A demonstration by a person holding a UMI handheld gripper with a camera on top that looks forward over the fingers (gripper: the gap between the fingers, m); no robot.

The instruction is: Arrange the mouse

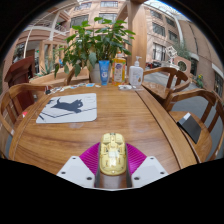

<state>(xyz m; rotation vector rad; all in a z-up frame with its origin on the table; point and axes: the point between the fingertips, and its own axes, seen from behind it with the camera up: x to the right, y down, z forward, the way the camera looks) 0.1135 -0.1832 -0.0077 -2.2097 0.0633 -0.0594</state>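
A round bench of warm brown wooden planks [110,118] fills the lower half of the gripper view, its grain and seams running away from the camera. Behind it the room opens through large windows onto multi-storey buildings in daylight. Wooden chairs ring the bench: one with a curved back at the left [12,105], one at the far right with a rounded armrest [170,82], and another nearer on the right [205,125].

On the left half of the bench lies a pale grey rectangular mouse mat printed with a black cat silhouette [68,107], flat and well apart from the gripper. At the far edge stands a leafy green potted plant in a blue pot [98,50], and just beside it to the right a cluster of small things: a yellow bottle [119,70] and a white pump dispenser [136,74], close together. A dark flat object [189,125] lies near the right rim; what it is cannot be told.

The gripper [113,160] sits at the near edge of the bench, its magenta pads [92,157] showing on either side of a pale yellow translucent computer mouse [113,152]. The mouse stands between the fingers, lengthwise along them, and both pads appear pressed against its flanks, so the gripper is clenched on it. Nothing stands on the open wood between the mouse and the cat mat.
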